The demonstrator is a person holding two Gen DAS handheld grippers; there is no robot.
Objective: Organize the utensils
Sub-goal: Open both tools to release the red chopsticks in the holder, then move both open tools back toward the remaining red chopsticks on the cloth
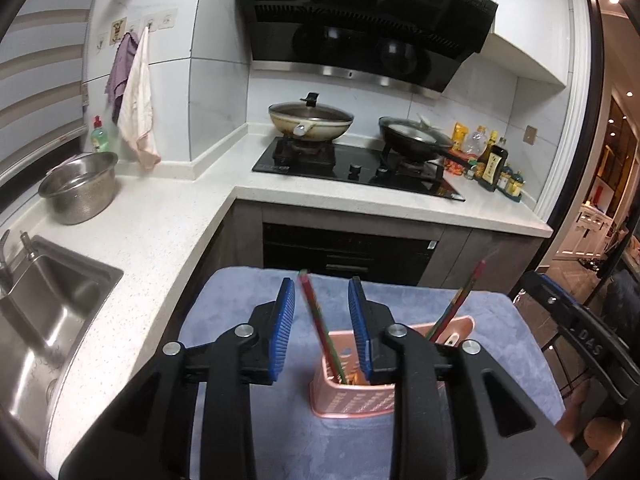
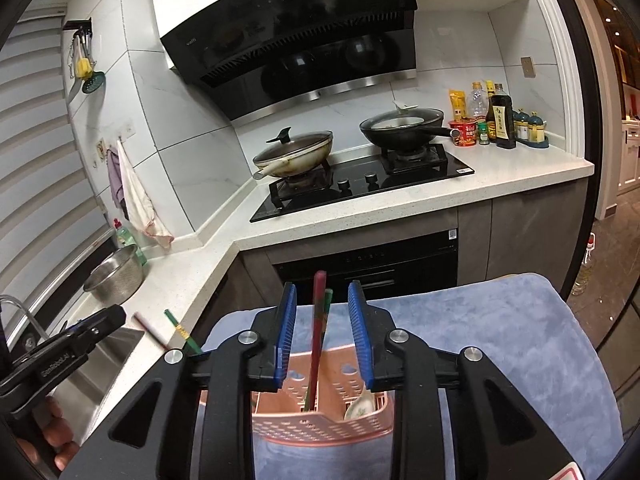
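A pink perforated utensil holder (image 1: 348, 400) (image 2: 320, 432) stands on a blue towel (image 1: 240, 320) (image 2: 480, 340). In the left wrist view, red-green chopsticks (image 1: 316, 320) stand in the holder and lean up between the blue pads of my left gripper (image 1: 321, 284), which is open and does not touch them. In the right wrist view, another chopstick pair (image 2: 318, 340) rises from the holder between the pads of my right gripper (image 2: 322, 286), also open and clear of them. A white spoon (image 2: 360, 404) lies in the holder's right compartment.
The white counter holds a steel bowl (image 1: 80, 188) beside the sink (image 1: 40, 300). Two pans sit on the black stove (image 1: 352, 172), with bottles (image 1: 492, 164) to its right. A person's hand (image 2: 56, 440) holds the left gripper's handle.
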